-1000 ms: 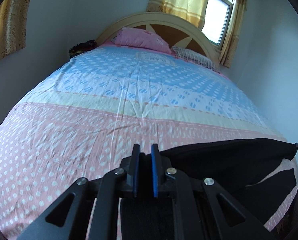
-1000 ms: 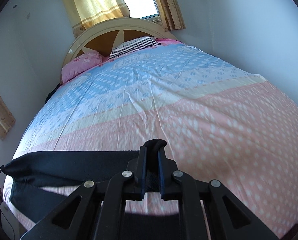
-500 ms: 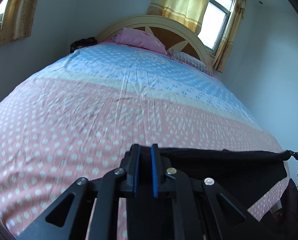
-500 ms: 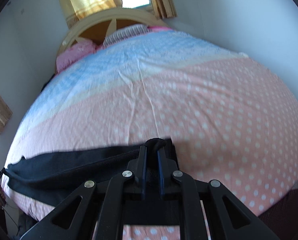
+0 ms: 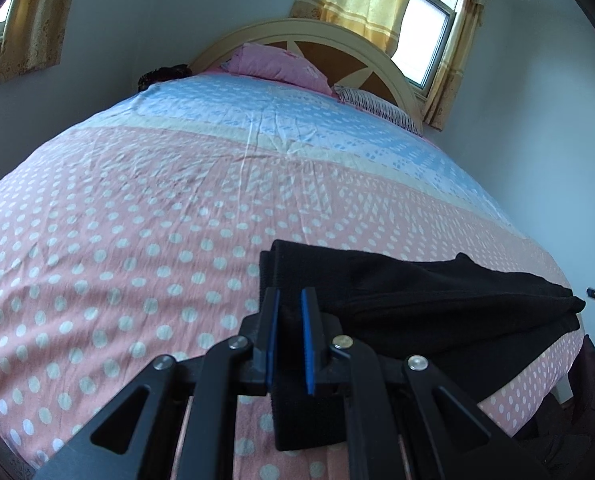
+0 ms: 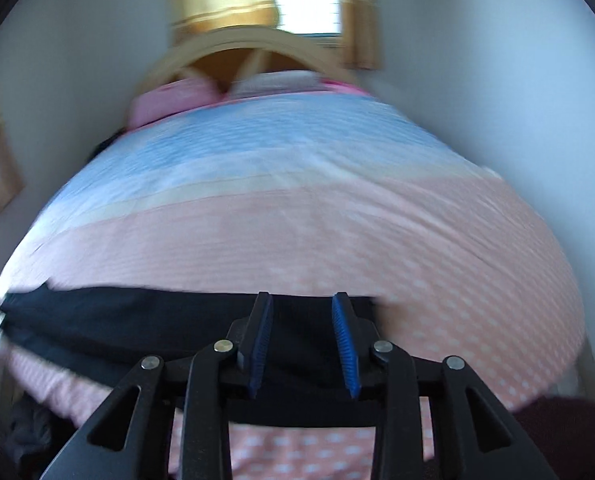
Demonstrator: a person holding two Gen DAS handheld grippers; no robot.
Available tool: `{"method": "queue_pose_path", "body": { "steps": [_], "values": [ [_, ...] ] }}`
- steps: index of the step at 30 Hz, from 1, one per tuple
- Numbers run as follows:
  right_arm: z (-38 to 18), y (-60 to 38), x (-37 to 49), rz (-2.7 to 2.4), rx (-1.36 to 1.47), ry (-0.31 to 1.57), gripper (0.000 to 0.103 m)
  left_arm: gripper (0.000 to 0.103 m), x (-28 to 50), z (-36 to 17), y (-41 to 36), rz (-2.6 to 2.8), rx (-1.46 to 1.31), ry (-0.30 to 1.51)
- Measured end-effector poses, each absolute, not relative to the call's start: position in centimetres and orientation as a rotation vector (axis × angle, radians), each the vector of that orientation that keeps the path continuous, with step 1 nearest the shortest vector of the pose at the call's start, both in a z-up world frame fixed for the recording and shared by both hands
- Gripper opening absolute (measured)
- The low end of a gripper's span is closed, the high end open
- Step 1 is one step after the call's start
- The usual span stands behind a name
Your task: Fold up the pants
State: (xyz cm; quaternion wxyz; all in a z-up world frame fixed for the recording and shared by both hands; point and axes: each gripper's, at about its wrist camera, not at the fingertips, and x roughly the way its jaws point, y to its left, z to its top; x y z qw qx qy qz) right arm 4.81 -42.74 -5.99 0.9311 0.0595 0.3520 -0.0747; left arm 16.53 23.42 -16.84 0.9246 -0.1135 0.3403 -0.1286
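Observation:
Black pants (image 5: pixel 437 304) lie across the near end of the bed, stretched sideways. My left gripper (image 5: pixel 289 300) is shut on one end of the pants, the black cloth pinched between its blue pads and hanging under them. In the right wrist view, which is motion-blurred, the pants (image 6: pixel 129 320) lie flat on the bedspread. My right gripper (image 6: pixel 302 304) is open just above the pants' other end, holding nothing.
The bed has a pink, cream and blue dotted bedspread (image 5: pixel 157 208). A pink pillow (image 5: pixel 273 66) and a striped pillow (image 5: pixel 377 106) lie by the arched headboard (image 5: pixel 325 32). Walls stand close on both sides. Dark clutter (image 6: pixel 29 424) sits off the bed's near left corner.
Both grippers lowered the pants onto the bed. My right gripper opened and let go of its end. My left gripper stayed shut on the cloth.

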Motion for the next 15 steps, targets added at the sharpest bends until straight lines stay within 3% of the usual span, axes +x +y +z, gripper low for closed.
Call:
{"method": "queue_pose_path", "body": {
  "steps": [5,15],
  "values": [
    [-7.9,-33.3,8.2,0.076,-0.063,0.798,0.033,0.012,15.5,-16.6,23.7,-0.285,-0.233,0.681],
    [-12.6,-24.5,12.8,0.271,-0.087,0.899,0.033,0.016,12.8,-16.1,25.7,-0.246,-0.187,0.663]
  ]
}}
